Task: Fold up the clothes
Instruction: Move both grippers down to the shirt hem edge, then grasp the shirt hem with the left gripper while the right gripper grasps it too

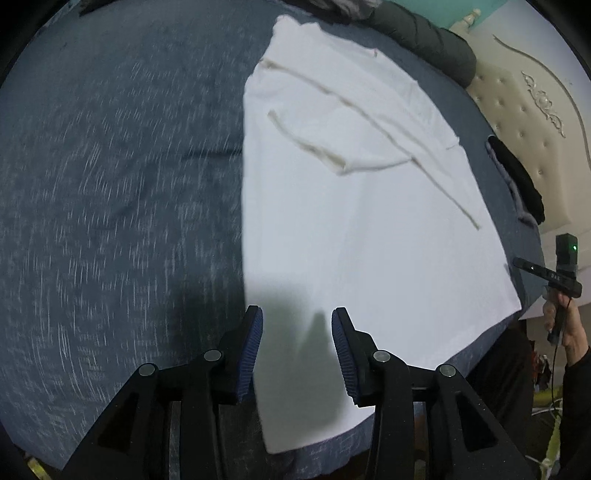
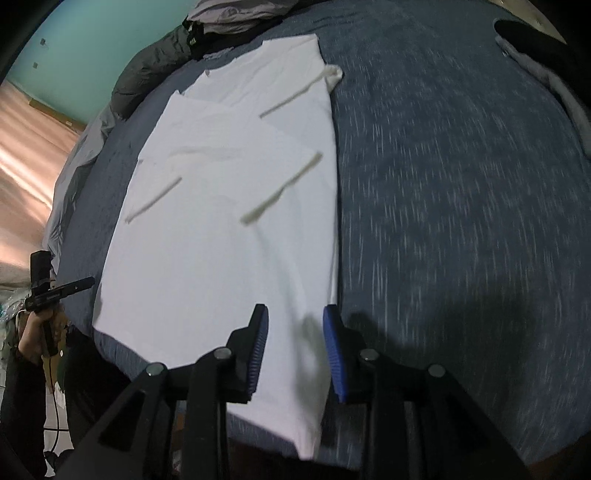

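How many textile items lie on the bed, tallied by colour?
White: 1, the shirt spread on the blue bedspread.
Dark grey: 1, a padded jacket at the far edge.
Black: 1, a garment near the headboard.
Light grey: 1, cloth beyond the jacket.
Total: 4

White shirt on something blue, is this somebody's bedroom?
Probably yes, a bedroom. The white shirt lies on a blue bedspread, and a cream tufted headboard stands behind it.
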Available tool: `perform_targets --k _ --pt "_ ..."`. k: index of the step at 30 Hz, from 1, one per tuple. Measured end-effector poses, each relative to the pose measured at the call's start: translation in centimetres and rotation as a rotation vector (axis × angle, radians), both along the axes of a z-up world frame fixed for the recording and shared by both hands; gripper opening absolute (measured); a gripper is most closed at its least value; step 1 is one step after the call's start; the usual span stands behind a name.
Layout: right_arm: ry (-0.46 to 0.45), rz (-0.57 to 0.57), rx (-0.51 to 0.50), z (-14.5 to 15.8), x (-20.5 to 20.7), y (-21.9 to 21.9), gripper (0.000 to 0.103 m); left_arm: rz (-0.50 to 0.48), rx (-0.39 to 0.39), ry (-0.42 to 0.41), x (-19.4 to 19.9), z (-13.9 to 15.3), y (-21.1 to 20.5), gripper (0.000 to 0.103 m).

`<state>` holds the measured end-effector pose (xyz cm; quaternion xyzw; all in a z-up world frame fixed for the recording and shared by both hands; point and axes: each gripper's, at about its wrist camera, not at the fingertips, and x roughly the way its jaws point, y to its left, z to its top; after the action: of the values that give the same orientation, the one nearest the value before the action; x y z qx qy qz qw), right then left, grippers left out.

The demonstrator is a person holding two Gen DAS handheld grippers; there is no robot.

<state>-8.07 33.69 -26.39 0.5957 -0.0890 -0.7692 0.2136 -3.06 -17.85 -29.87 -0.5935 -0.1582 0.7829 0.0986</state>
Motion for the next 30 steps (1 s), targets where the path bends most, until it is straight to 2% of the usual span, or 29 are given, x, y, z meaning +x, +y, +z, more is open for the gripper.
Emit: perform_targets --k 7,18,30 --pt "-0.040 -0.011 0.029 -0.7 2.1 0.1 0.035 -0.007 0.017 -0.034 2.0 -1.2 -0.5 0.043" --pt "-0.065 -0.030 0.040 -1.5 3.0 0.3 0.035 -0.030 0.062 -0.094 3.7 -2.7 -0.4 0.045" --pt "-0.104 -0.031 0.033 -2.5 3.5 0.2 0.035 -0.046 0.093 -0.100 4.6 -3.1 -0.5 0.045"
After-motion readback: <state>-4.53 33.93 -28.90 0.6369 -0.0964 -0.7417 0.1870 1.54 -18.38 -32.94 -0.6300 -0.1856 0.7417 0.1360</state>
